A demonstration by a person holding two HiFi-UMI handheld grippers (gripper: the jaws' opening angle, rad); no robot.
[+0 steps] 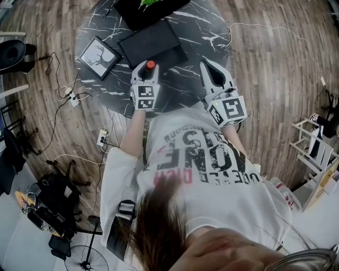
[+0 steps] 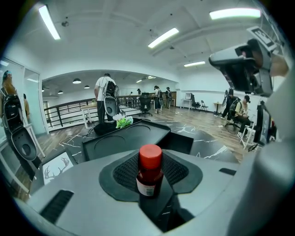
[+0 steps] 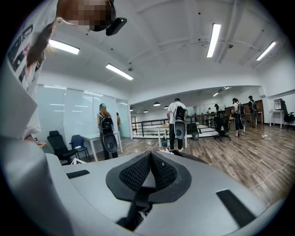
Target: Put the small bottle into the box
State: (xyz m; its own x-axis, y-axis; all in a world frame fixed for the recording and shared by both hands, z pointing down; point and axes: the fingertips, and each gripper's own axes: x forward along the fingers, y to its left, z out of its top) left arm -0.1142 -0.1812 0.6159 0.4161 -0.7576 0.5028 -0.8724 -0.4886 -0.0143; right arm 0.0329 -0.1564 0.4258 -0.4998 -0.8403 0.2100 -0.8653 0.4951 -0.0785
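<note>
The small dark bottle [image 2: 149, 177] with a red cap [image 1: 150, 64] stands upright between the pads of my left gripper [image 1: 145, 68], which is shut on it. That gripper hangs over the near side of the round black marble table [image 1: 201, 32], just short of the open black box [image 1: 151, 42]. In the left gripper view the box [image 2: 124, 138] lies directly beyond the bottle. My right gripper [image 1: 206, 64] floats to the right over the table's near edge, pointing away from the box. Its pads [image 3: 138, 173] meet at the tip with nothing between them.
A framed deer picture [image 1: 98, 57] lies on the table left of the box. A second black tray with green leaves [image 1: 151, 5] sits behind it. Cables and a power strip [image 1: 71, 97] lie on the wooden floor at left. Several people stand in the room beyond.
</note>
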